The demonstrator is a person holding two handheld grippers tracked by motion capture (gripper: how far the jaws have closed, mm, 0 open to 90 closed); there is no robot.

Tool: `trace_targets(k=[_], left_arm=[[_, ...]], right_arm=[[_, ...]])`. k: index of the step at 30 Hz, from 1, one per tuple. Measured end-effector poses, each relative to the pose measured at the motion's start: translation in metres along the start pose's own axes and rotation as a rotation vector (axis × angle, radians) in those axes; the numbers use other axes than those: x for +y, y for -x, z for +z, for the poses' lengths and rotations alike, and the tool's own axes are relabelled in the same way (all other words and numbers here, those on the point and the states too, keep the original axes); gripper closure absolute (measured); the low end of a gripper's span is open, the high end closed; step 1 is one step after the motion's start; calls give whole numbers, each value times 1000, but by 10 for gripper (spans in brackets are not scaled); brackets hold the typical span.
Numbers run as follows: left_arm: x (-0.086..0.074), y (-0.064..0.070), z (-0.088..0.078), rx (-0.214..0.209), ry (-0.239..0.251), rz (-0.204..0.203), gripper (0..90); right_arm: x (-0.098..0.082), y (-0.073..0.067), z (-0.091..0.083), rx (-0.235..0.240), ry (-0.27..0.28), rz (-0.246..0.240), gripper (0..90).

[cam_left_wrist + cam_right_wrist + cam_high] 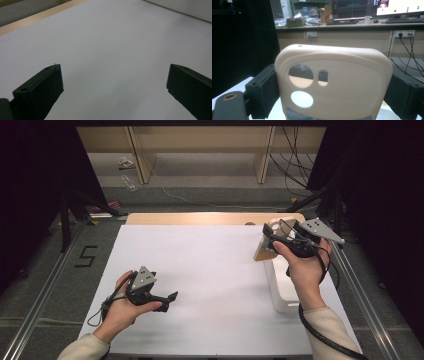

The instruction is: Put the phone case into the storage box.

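Note:
A beige phone case (332, 82) with round camera cut-outs stands upright between the two black jaws of my right gripper (332, 93), which is shut on its sides. In the high view the right gripper (269, 239) holds the phone case (262, 252) in the air at the table's right, above the far end of a white box (283, 287). At the table's near left, my left gripper (171, 298) hovers low over the white sheet (210, 265). Its jaws are wide apart in the left gripper view (113, 80), with nothing between them.
The white sheet covers most of a wooden table (200, 218), whose far edge shows bare. Metal rails (47, 285) run along both sides. A "5" mark (86, 256) is on the floor at left. Cables (295, 165) and shelving lie beyond.

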State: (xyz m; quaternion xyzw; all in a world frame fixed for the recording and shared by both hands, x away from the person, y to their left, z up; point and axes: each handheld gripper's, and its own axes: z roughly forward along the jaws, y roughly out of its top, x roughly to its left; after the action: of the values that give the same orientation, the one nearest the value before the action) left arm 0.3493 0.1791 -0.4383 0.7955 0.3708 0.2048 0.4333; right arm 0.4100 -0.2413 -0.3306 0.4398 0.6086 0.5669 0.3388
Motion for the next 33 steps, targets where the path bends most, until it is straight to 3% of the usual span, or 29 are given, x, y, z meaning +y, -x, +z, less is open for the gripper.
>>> trace_targets(k=[33], left_arm=[[0,-1,0,2,2,-1,1]], right_arm=[[3,12,-4,-39,12,8,120]])
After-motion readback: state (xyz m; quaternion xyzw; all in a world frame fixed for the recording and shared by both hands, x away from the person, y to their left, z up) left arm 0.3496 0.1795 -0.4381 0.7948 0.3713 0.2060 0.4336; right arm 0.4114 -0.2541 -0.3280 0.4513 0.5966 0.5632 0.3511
